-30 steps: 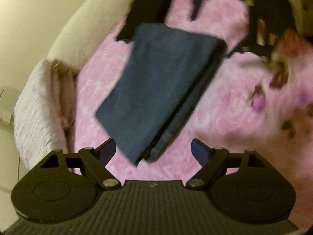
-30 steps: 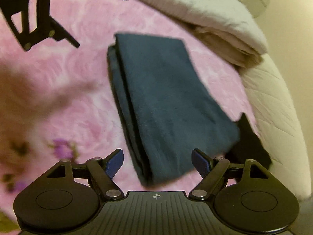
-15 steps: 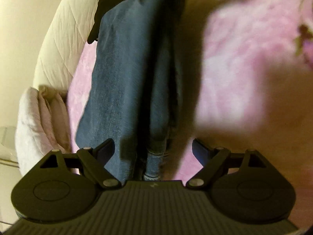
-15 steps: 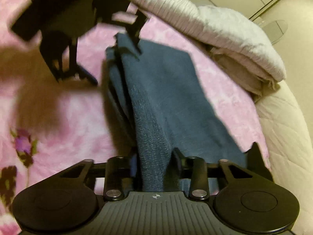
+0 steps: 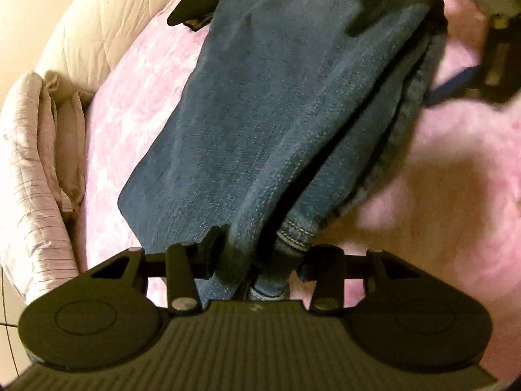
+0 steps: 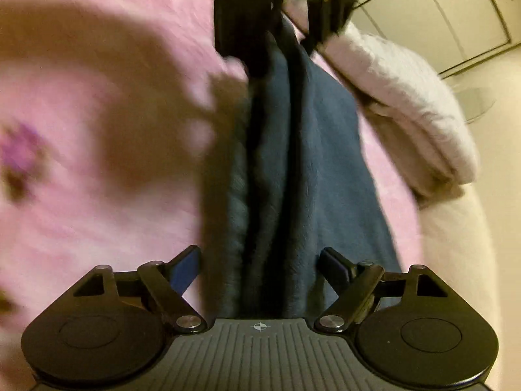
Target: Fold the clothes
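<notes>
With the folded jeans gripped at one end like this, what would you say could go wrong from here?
1. Only the left gripper is shut on the folded dark blue denim jeans; the right gripper stands open around the other end, so lifting now may let the layers sag and unfold.
2. The black garment at the jeans' far end on the pink fleece blanket could get dragged along.

A fluffy pink blanket with purple flower print spreads ahead of both tools under warm, yellowish light. A cream quilted mattress edge and folded pale bedding lie beyond; cream cabinet doors stand behind.
</notes>
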A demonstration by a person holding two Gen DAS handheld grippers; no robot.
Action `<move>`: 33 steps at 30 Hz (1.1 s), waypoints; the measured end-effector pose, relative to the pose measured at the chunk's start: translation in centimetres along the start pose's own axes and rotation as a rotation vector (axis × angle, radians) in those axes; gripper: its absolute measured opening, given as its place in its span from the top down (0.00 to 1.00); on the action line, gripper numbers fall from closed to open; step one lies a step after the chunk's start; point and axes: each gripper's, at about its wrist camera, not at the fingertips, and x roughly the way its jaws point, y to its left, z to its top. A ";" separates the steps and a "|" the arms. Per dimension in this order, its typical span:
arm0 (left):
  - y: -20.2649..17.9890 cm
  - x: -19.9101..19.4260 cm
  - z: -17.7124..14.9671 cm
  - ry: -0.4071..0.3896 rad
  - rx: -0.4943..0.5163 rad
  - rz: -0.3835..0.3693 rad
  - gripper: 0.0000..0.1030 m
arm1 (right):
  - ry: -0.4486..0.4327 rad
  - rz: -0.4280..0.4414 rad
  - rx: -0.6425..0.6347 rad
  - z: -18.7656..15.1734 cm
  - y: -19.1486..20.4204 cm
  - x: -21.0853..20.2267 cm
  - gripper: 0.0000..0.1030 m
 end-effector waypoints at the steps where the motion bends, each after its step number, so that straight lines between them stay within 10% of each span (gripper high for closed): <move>1: 0.0 -0.2 0.3 0.008 0.007 -0.005 0.62 | 0.009 0.005 0.019 -0.3 -1.1 0.6 0.40; 6: 0.3 -2.5 1.7 0.052 -0.009 -0.023 0.64 | -0.002 0.087 0.036 -0.8 -6.2 -0.7 0.66; 23: -0.4 -22.1 6.7 0.000 -0.108 -0.027 0.67 | 0.038 0.151 -0.012 2.0 -17.1 -19.7 0.71; 33: -0.3 -24.3 15.1 -0.126 -0.045 0.058 0.67 | 0.084 0.028 0.039 -3.6 -20.9 -25.7 0.71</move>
